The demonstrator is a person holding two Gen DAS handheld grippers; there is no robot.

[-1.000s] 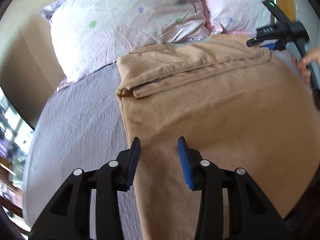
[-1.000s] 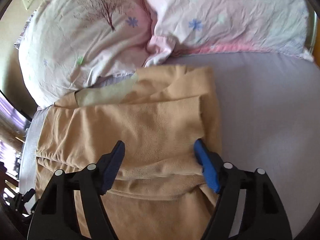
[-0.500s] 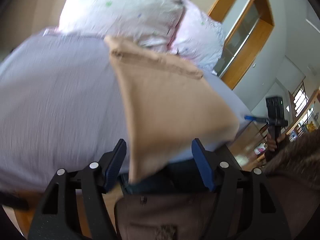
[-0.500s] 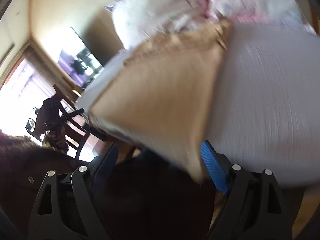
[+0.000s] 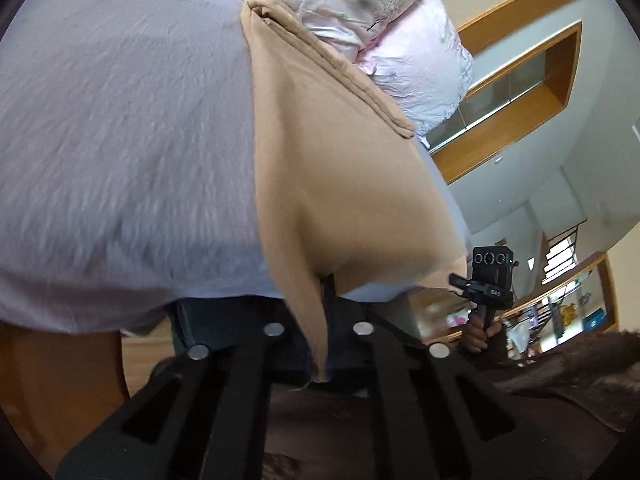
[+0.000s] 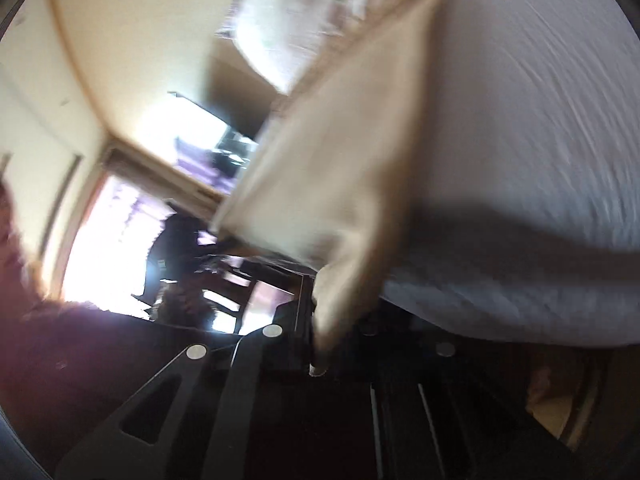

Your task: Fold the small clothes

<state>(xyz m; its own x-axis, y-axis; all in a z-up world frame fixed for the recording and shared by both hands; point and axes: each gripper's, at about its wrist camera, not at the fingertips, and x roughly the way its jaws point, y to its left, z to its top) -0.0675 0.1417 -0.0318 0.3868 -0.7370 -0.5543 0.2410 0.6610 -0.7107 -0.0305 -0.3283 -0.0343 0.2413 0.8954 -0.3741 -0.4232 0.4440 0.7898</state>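
A tan garment (image 5: 332,168) lies on the lilac bed sheet (image 5: 120,140), its far end folded over near the pillows and its near edge hanging over the bed's edge. My left gripper (image 5: 320,320) is shut on the garment's near left corner. My right gripper (image 6: 320,320) is shut on the near right corner of the tan garment (image 6: 340,160); that view is blurred. The right gripper also shows in the left wrist view (image 5: 486,280), at the right past the cloth's corner.
Two floral pillows (image 5: 360,12) lie at the head of the bed. A wood-framed window (image 5: 516,80) is on the wall beyond. My dark brown clothing (image 5: 480,420) fills the bottom of the view. The sheet (image 6: 540,160) is at the right in the right wrist view.
Both grippers dropped from above the garment to the bed's near edge and closed on the cloth's hanging corners. Half a second ago both jaws were still open.
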